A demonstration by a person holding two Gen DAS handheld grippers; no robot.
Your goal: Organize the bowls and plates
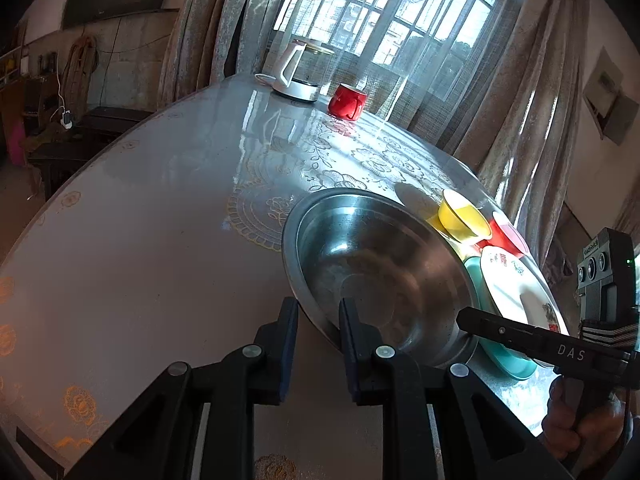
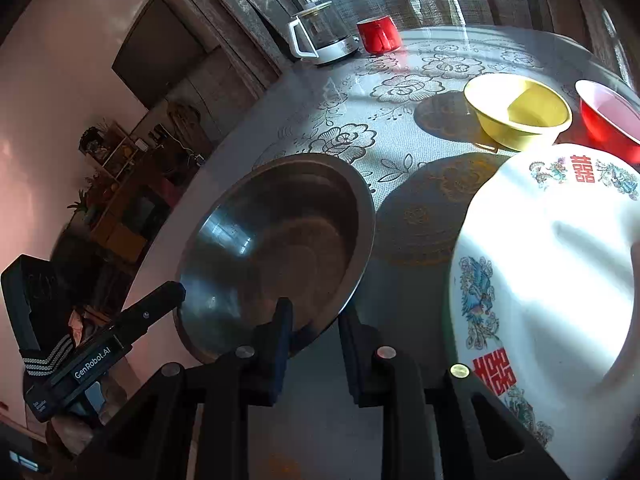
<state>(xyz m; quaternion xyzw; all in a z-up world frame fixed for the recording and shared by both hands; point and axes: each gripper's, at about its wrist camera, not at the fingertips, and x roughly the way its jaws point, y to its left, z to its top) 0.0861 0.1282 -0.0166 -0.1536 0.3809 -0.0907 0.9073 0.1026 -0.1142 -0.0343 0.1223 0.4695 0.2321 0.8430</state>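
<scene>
Two grippers hold one steel basin (image 1: 380, 264) by its near rim, above a round table (image 1: 160, 208) covered with a flower-patterned cloth. On the basin's left side, the left gripper (image 1: 319, 312) has its dark pads pinched on the rim, one finger (image 1: 289, 320) outside the wall and the other inside the bowl. On the right side of the same rim, the right gripper (image 2: 314, 316) is clamped likewise, with one finger (image 2: 283, 316) inside the bowl and the other outside. In the left wrist view the right gripper shows as a black bar reaching in from the right, carried by a hand (image 1: 584, 432) at the lower right corner of the picture.

Toward the far edge of the tabletop stand a white kettle (image 1: 298, 76) with a glass jug and, just to its right, a red mug (image 1: 347, 101).

Right of the basin, near the table's right edge, a yellow bowl (image 2: 518, 112) sits beside a red bowl (image 2: 608, 120). Nearer than both lies a white plate (image 2: 560, 272) with red characters and painted birds; the left wrist view shows it lying on a teal plate (image 1: 504, 356), whose rim peeks out beneath it, close beside the basin.
</scene>
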